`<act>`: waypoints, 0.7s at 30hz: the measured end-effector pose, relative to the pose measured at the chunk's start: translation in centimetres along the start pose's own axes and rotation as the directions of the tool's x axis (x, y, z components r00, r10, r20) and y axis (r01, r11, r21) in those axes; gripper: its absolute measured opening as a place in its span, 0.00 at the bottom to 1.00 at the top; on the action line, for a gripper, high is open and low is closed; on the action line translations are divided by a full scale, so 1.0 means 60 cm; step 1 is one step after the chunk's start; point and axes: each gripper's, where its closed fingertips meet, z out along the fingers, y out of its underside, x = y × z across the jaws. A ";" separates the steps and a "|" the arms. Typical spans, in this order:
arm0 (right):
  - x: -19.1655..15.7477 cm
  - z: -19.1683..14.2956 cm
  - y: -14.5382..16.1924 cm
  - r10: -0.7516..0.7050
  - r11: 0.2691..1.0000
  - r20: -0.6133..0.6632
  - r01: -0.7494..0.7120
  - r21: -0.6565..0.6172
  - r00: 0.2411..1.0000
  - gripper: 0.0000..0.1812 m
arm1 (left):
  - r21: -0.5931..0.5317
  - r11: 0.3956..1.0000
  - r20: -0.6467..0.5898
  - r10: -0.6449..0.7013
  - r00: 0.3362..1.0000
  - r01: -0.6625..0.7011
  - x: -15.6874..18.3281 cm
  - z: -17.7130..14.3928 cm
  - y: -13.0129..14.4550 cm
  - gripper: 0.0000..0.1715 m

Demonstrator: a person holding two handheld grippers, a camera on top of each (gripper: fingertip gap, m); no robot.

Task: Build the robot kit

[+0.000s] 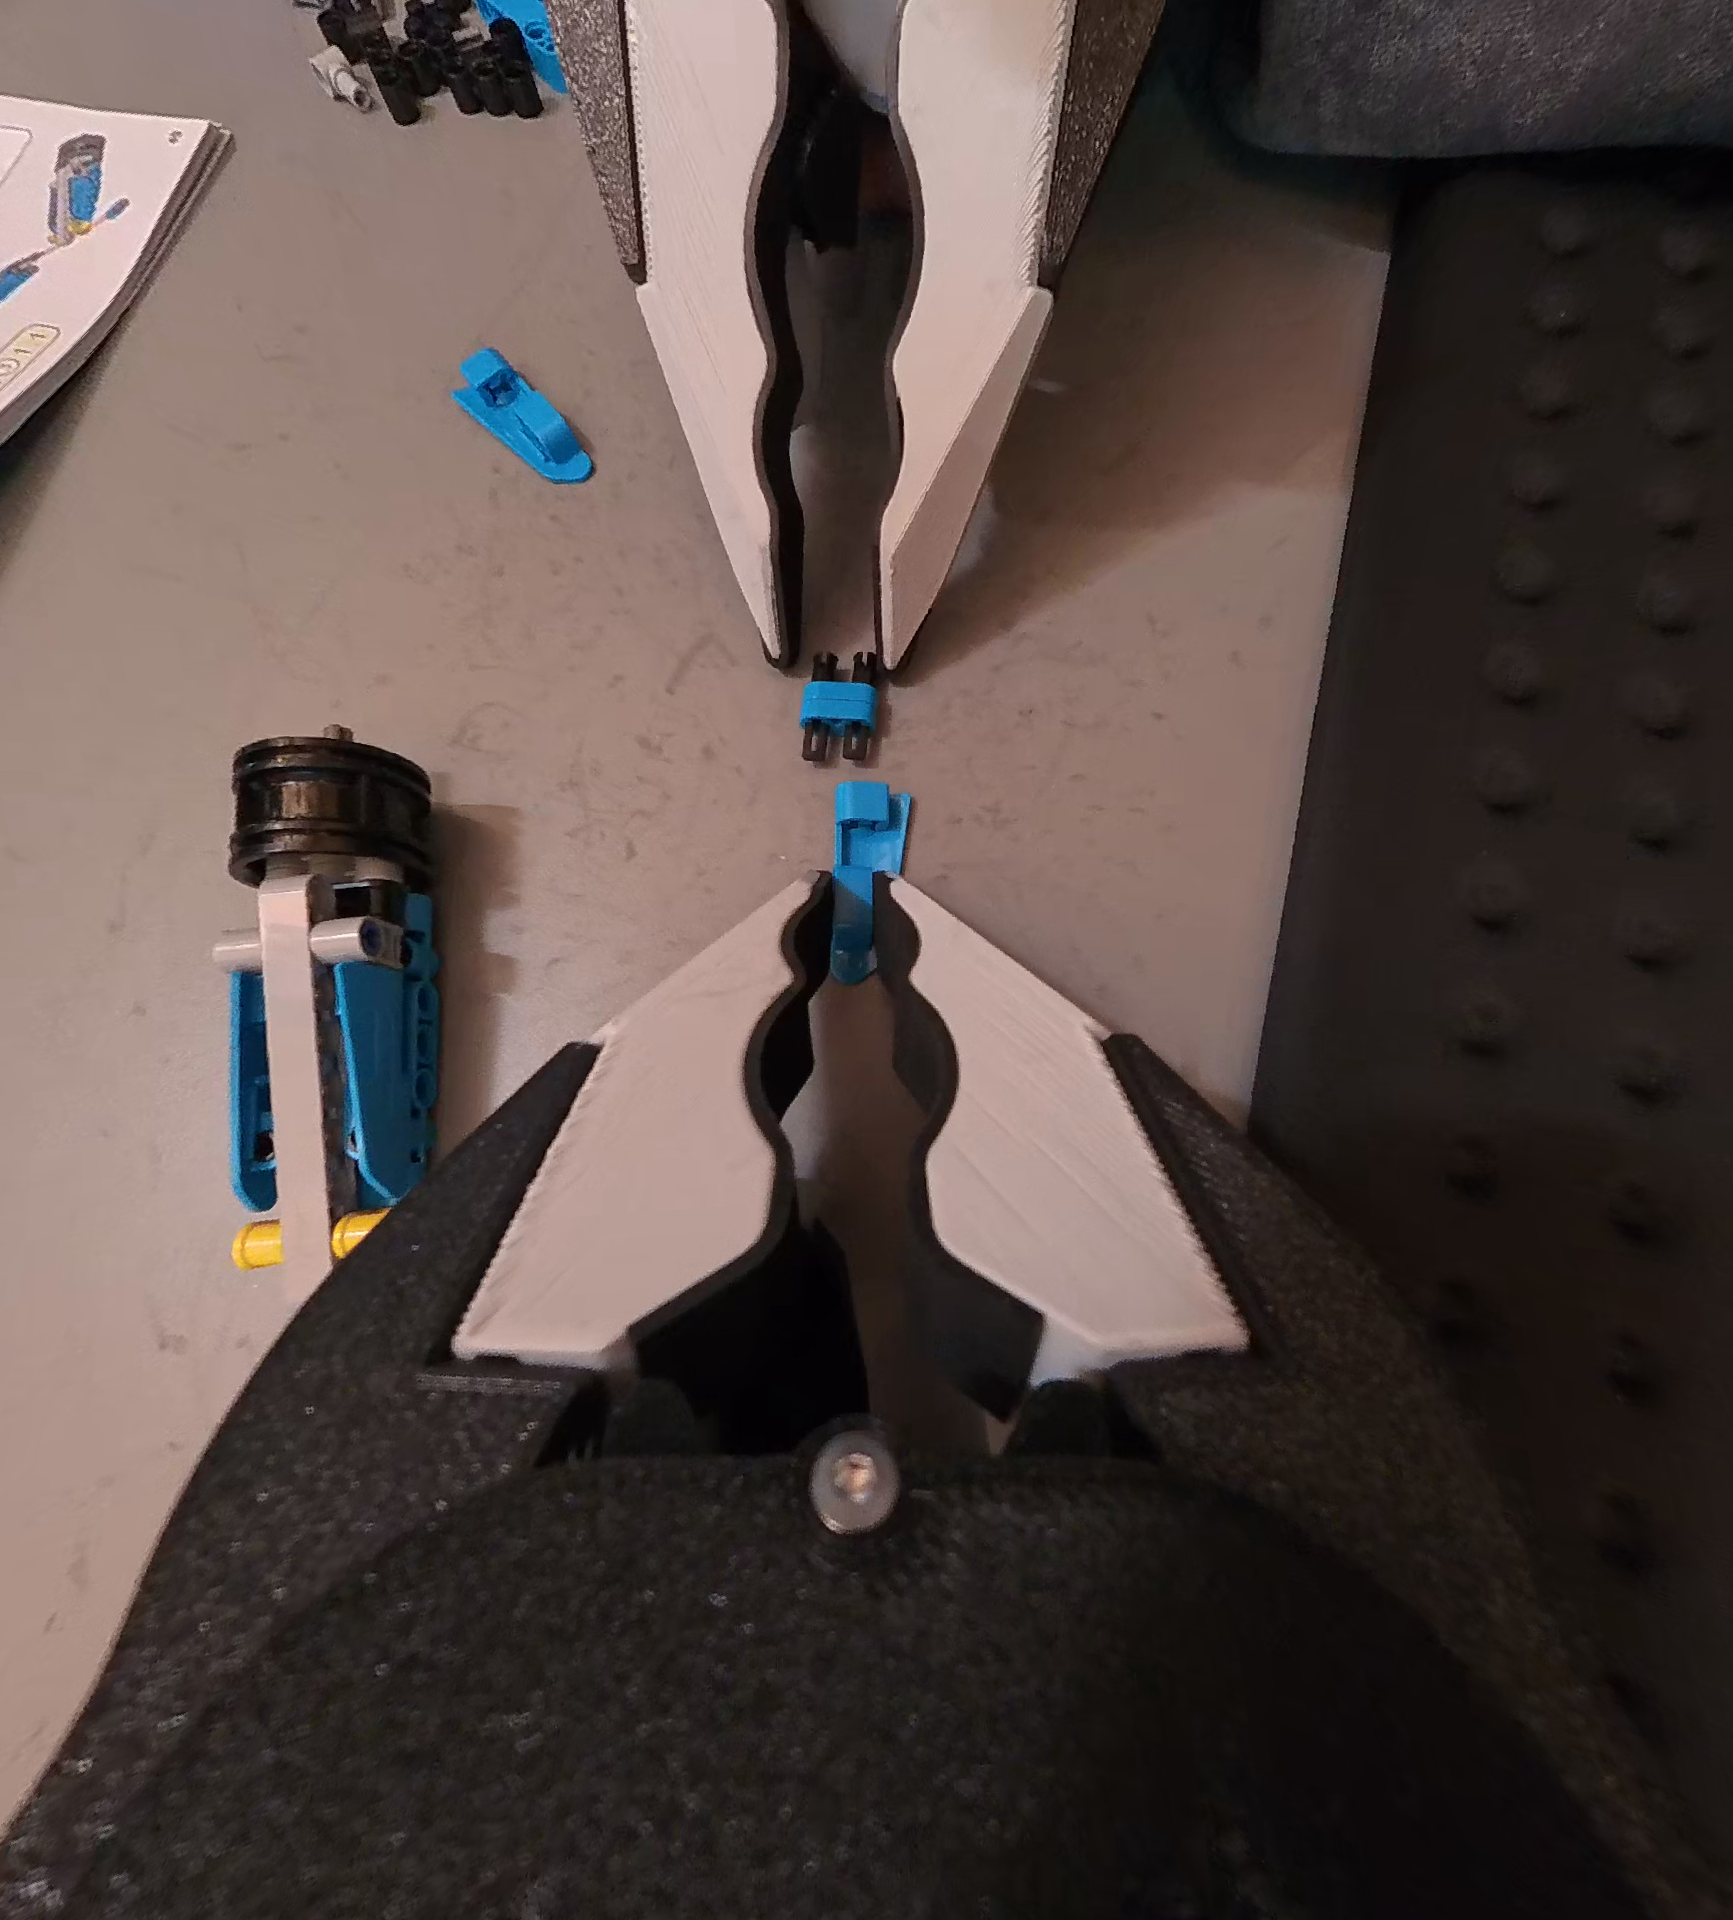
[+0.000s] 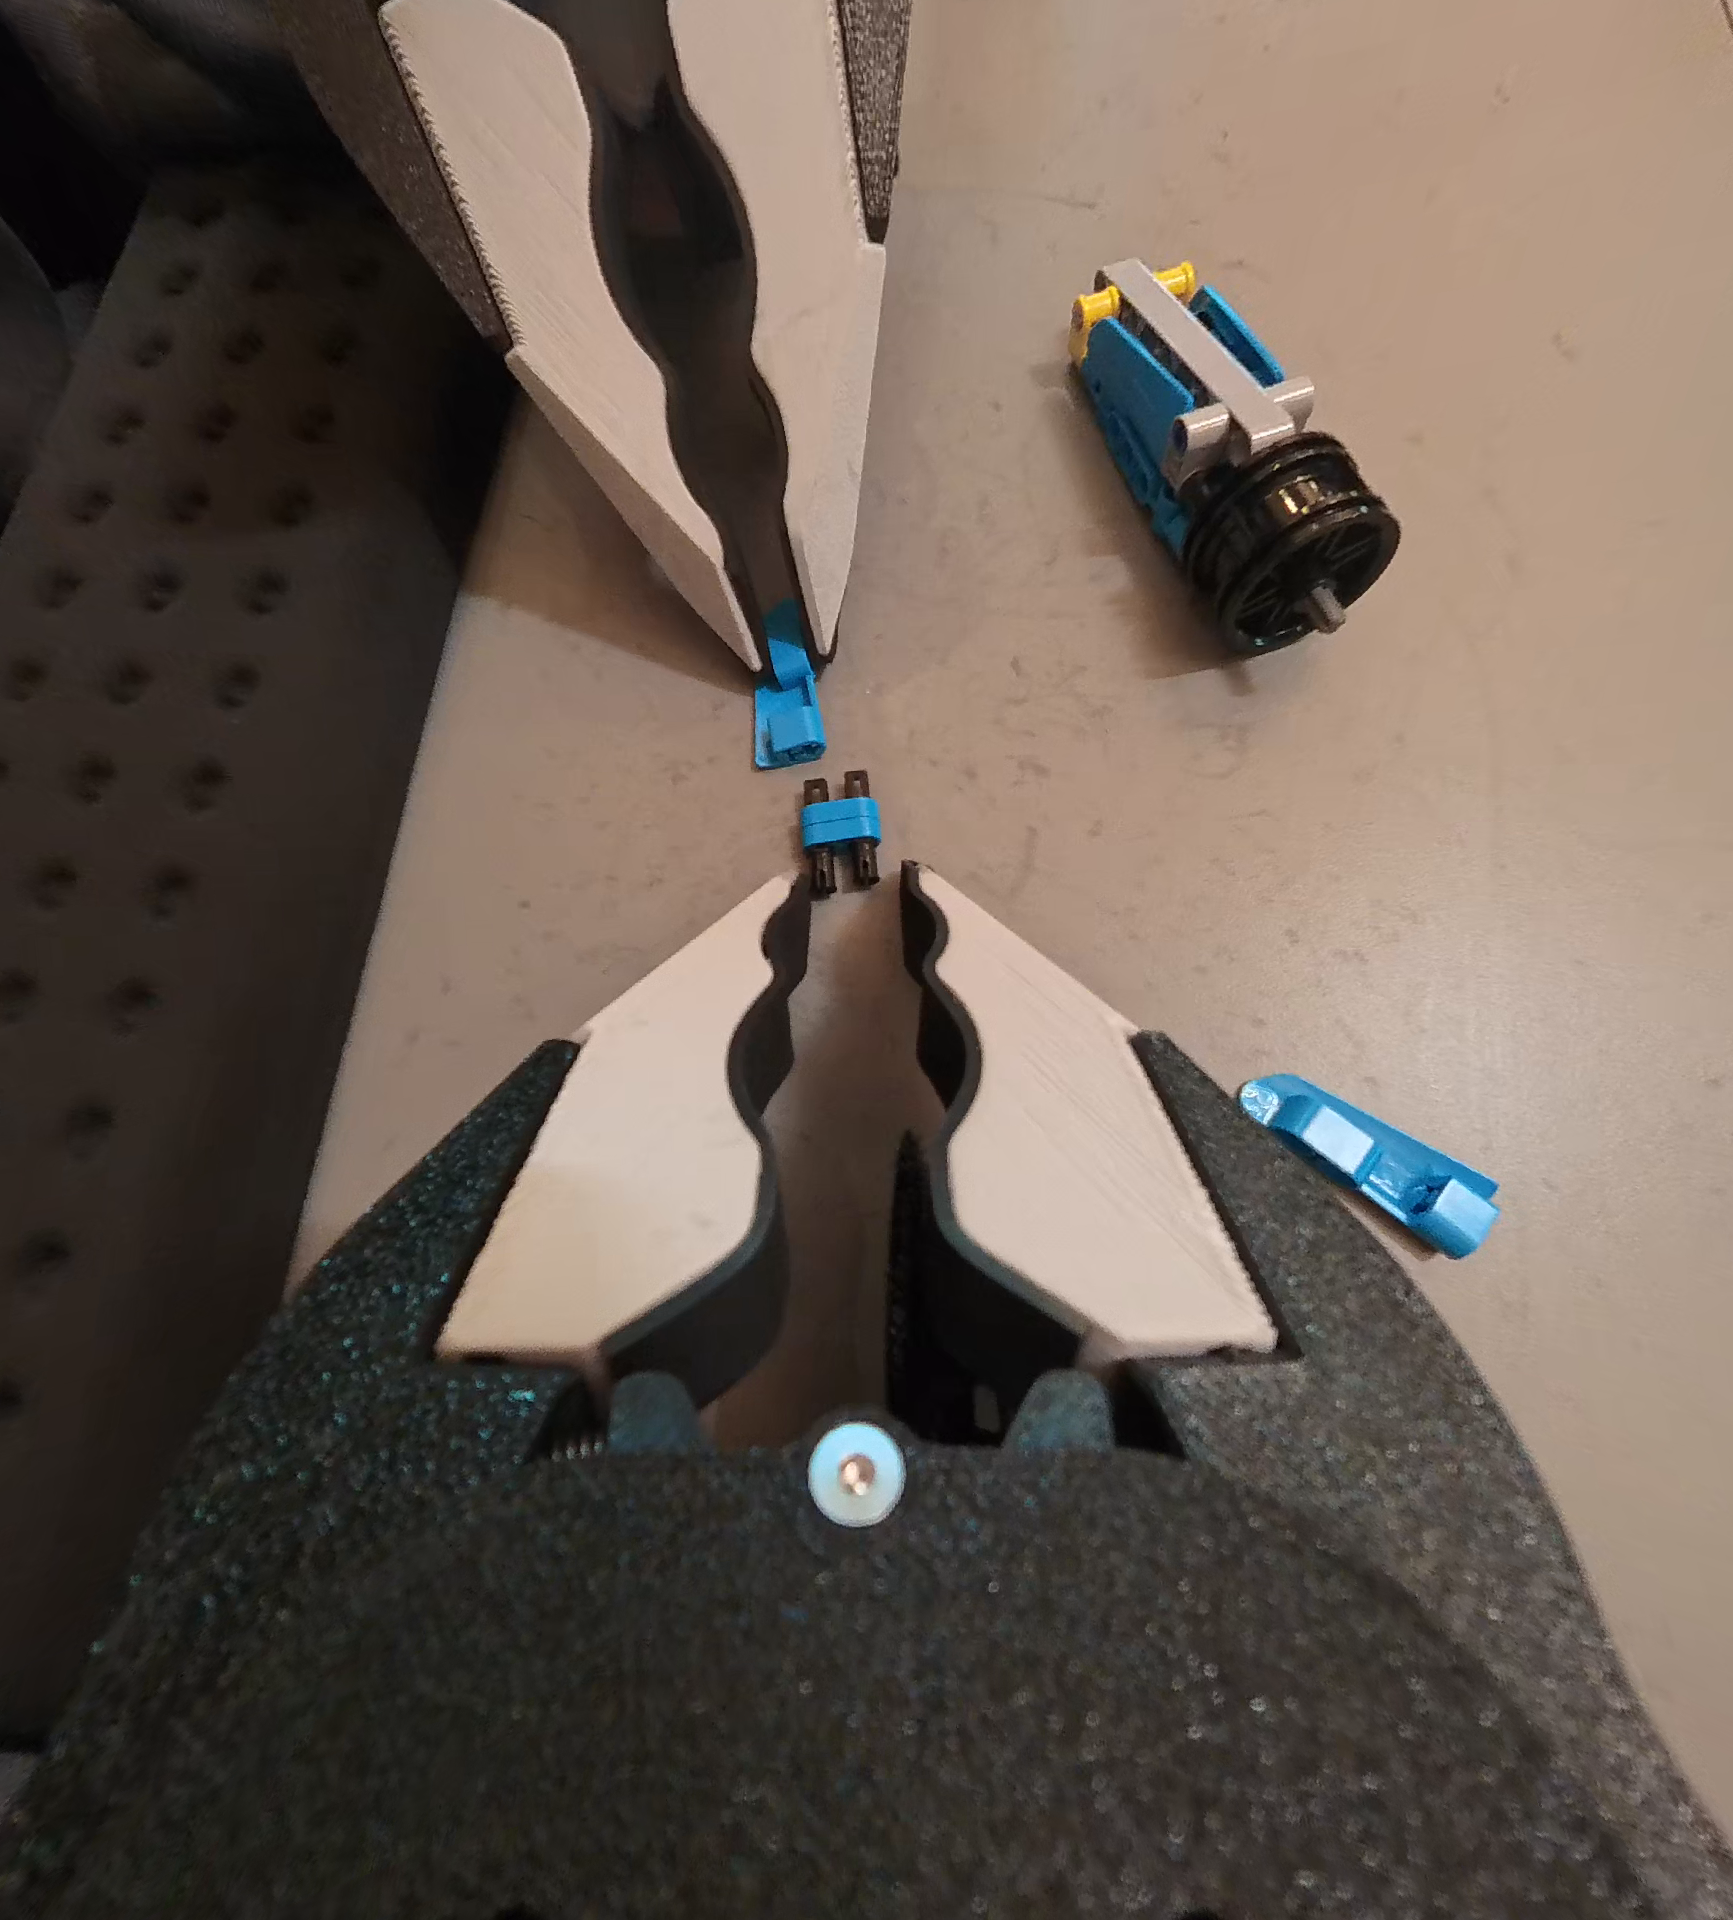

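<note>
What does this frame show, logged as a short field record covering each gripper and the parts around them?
left gripper: shut on blue panel piece, which sticks out past the fingertips
right gripper: open, its fingertips either side of the blue connector with black pins
gap: connector and panel piece face each other, apart
surface: grey table
nearby: wheeled blue and grey assembly; loose blue panel; pile of black pins; instruction booklet
edge: dark dimpled mat
</note>
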 end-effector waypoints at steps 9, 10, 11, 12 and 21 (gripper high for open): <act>0.000 0.000 0.000 0.002 1.000 -0.001 -0.002 0.000 1.000 0.09 | 0.000 1.000 -0.008 0.004 1.000 -0.004 0.002 0.000 0.000 0.04; 0.000 0.000 0.000 0.002 1.000 -0.001 -0.002 0.000 1.000 0.09 | 0.000 1.000 -0.010 0.006 1.000 -0.006 0.003 0.000 0.000 0.04; 0.000 0.000 0.000 0.001 1.000 -0.002 -0.001 0.000 1.000 0.09 | 0.000 1.000 -0.011 0.007 1.000 -0.007 0.003 0.000 0.000 0.04; 0.000 0.000 0.000 0.001 1.000 -0.002 -0.001 -0.001 1.000 0.09 | 0.000 1.000 -0.013 0.004 1.000 -0.004 0.003 0.000 0.000 0.04; -0.021 -0.008 -0.040 -0.207 0.976 -0.084 0.211 0.050 0.975 0.14 | -0.002 0.978 -0.158 -0.207 0.965 0.209 0.004 -0.004 -0.003 0.04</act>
